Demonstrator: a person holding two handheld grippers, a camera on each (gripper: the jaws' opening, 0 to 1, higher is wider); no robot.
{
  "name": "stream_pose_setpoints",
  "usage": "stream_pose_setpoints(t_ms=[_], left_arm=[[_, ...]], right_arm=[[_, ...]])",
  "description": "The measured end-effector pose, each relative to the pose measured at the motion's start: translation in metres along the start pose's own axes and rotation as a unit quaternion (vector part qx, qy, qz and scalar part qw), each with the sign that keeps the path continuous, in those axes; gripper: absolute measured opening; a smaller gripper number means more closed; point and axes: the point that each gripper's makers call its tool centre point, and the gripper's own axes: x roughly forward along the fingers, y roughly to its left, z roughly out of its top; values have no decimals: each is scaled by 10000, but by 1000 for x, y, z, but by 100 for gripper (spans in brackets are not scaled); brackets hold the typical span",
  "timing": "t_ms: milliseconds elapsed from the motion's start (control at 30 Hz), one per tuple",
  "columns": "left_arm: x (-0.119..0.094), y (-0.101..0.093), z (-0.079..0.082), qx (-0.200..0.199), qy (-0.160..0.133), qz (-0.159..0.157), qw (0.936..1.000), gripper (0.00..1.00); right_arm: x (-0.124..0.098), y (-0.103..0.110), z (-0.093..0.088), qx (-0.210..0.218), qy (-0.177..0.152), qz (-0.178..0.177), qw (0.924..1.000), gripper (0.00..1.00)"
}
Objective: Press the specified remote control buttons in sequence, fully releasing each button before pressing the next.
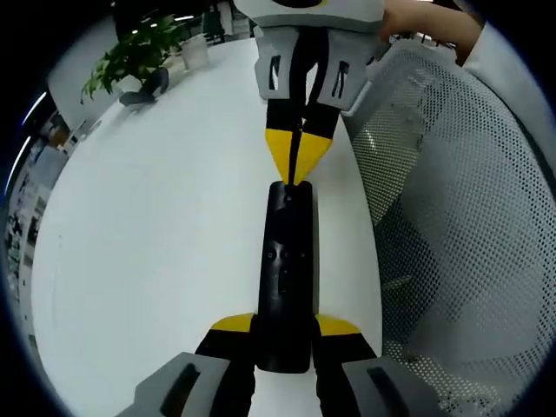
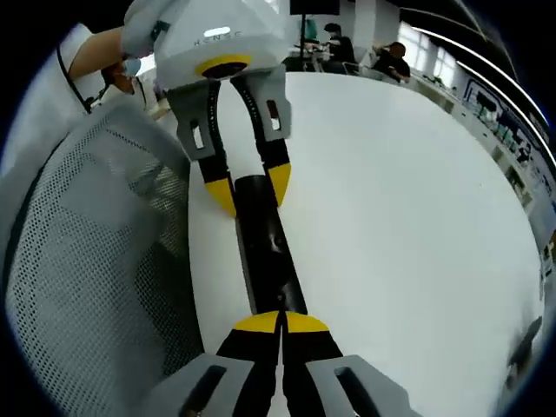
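The left gripper [image 1: 284, 334] clamps one end of the remote [image 1: 287, 269] near the desk [image 1: 156, 243] edge, steadying it so the right gripper [image 2: 281, 323], jaws pressed together, can poke buttons.

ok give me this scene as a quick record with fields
remote: black remote lying near the edge of the white table
left gripper: fingers shut on the remote's near end
right gripper: fingers closed together, tips at the remote's other end
beside table: mesh chair
far end: plant
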Motion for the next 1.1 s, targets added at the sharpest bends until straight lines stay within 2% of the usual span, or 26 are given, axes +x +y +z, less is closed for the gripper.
stream_pose_setpoints(t_ms=[67,133,200,267,300,367,433,567,700,767,833,900,967,1067,1100], left_arm=[[0,0,0,20,-14,-8,10000,23],[0,0,0,31,-29,-14,10000,23],[0,0,0,42,-41,-7,10000,23],[1,0,0,59,-41,2,10000,23],[1,0,0,77,-34,4,10000,23],[1,0,0,91,-26,-9,10000,23],[1,0,0,97,-16,-26,9999,23],[1,1,0,45,-27,-8,10000,23],[1,1,0,0,-12,15,10000,23],[1,1,1,-5,11,17,10000,23],[1,1,1,-19,28,5,10000,23],[1,1,1,-21,31,-2,10000,23],[1,2,0,-45,6,-1,10000,23],[1,1,0,-81,-71,11,9999,23],[0,1,0,-89,-90,13,9999,23]], right_arm=[[1,0,0,-263,220,86,9994,0],[2,-1,1,-314,396,198,9985,0],[3,-3,1,6,480,265,9985,0],[3,-4,1,88,468,325,9983,0],[2,-5,2,157,444,357,9983,0],[4,-7,4,580,281,374,9972,0],[3,-7,3,473,233,366,9979,0],[2,-5,4,38,-77,5,10000,0],[1,-4,2,46,-310,-60,9995,0],[0,-5,2,213,-364,-23,9991,0],[-1,-3,1,184,-284,17,9994,0],[-3,-3,-4,-27,-66,-17,10000,0],[-3,-2,-3,-64,-112,-34,9999,0],[-1,2,14,212,-538,89,9983,0],[-1,1,15,217,-545,96,9982,0]])
